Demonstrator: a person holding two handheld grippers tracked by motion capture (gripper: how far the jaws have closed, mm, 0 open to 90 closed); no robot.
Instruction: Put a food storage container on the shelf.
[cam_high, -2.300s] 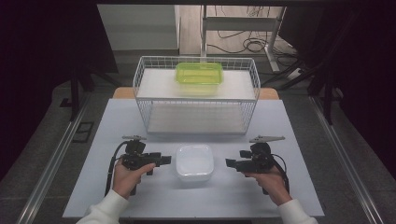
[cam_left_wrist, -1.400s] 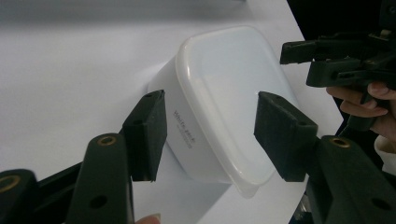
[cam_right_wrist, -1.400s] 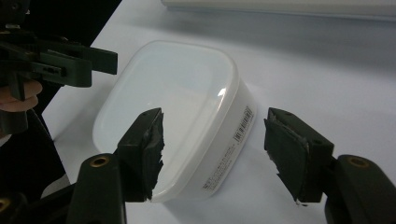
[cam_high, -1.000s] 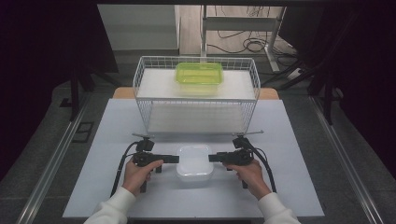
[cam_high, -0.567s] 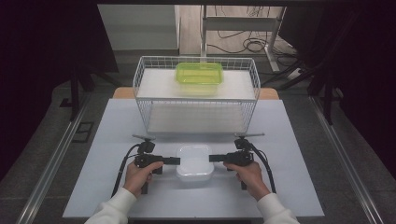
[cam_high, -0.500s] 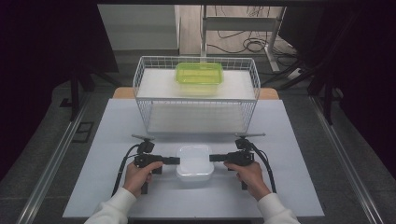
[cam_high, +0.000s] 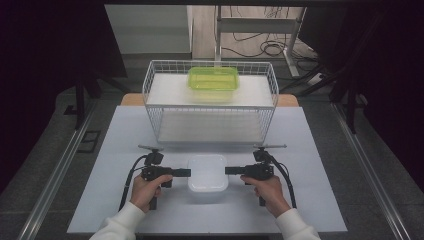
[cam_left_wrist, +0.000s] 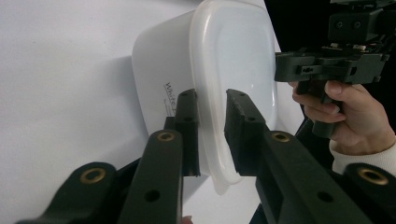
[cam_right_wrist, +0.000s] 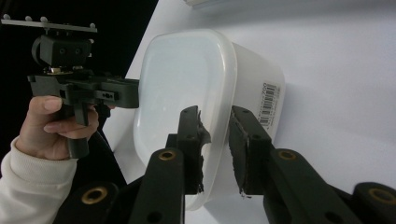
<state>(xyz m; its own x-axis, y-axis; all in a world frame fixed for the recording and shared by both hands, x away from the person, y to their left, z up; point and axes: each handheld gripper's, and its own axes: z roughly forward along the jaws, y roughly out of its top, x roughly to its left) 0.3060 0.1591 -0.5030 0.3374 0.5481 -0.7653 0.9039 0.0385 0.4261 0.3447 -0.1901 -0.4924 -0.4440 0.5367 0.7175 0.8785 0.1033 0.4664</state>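
A white lidded container (cam_high: 207, 172) sits on the table near its front edge. My left gripper (cam_high: 187, 172) meets its left side and my right gripper (cam_high: 227, 170) its right side, both held level. In the left gripper view the left gripper (cam_left_wrist: 212, 95) has the rim of the container (cam_left_wrist: 229, 56) between its jaws, which have just been closing, pads against it. The right gripper (cam_right_wrist: 215, 112) has likewise just been closing on the opposite rim of the container (cam_right_wrist: 187, 79). Each view shows the other hand's gripper across the lid.
A white wire basket (cam_high: 210, 106) stands behind the container, mid-table, with a green lidded box (cam_high: 212, 80) on its upper shelf. The white table (cam_high: 310, 150) has bare room to the left and right of both hands. Dark floor and cables lie beyond.
Both grippers came inward from the sides to the white container, and their jaws closed onto its rim. The container has stayed in place.
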